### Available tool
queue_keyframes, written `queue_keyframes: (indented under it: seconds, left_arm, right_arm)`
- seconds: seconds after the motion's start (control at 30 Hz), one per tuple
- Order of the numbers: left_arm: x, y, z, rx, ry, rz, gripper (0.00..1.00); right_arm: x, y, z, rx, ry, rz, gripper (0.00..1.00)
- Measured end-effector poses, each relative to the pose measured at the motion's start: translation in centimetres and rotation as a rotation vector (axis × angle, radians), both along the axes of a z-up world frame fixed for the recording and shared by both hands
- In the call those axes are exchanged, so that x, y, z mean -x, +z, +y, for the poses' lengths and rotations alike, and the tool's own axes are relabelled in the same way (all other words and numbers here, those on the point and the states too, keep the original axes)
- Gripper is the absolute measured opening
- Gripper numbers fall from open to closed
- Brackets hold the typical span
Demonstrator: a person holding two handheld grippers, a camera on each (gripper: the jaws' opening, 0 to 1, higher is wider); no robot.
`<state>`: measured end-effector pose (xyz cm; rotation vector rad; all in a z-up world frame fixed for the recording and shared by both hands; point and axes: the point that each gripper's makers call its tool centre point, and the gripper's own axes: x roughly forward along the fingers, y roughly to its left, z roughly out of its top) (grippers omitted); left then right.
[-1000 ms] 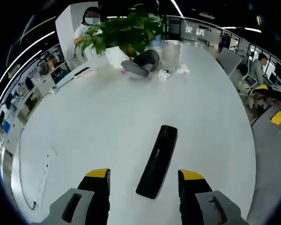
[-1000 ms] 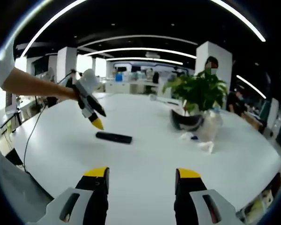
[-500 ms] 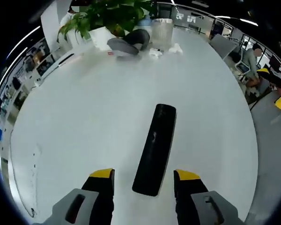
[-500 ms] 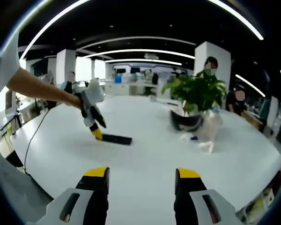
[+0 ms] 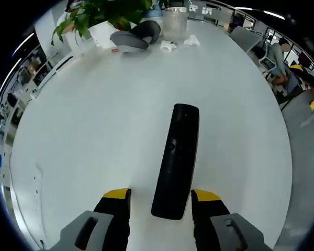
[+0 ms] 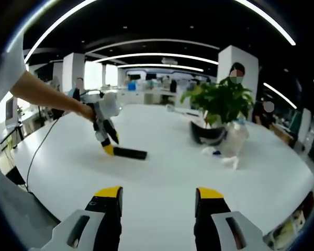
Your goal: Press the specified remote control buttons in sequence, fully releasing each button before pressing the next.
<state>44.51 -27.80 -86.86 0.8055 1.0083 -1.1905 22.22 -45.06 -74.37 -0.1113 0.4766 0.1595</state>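
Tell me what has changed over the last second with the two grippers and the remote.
The left gripper came down to the near end of the remote, its open fingers now straddling that end; nothing is gripped yet. The remote lies where it did on the white table. The right gripper stayed open, hovering back from it.

Remote control (image 5: 176,159) is plain black, no pattern seen. Table (image 5: 94,130) is white. Left gripper (image 5: 160,196) has yellow tips w/ black fingers, grey body; right gripper (image 6: 158,194) the same. Plant (image 6: 217,102) has green leaves. Headset (image 5: 131,37) beside it is grey.
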Motion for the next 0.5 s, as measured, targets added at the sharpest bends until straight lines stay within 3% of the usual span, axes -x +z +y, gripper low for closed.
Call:
queue_keyframes:
  seconds: [0.3,0.5]
  left_arm:
    - [-0.2,0.2,0.3,0.025,-0.025,-0.005,0.42]
    - [-1.2,0.2,0.6,0.044,-0.050,-0.013,0.31]
  right_arm:
    - [0.1,-0.1,0.1,0.005,0.006,0.006,0.52]
    - [0.1,-0.2,0.1,0.009,0.004,0.009,0.52]
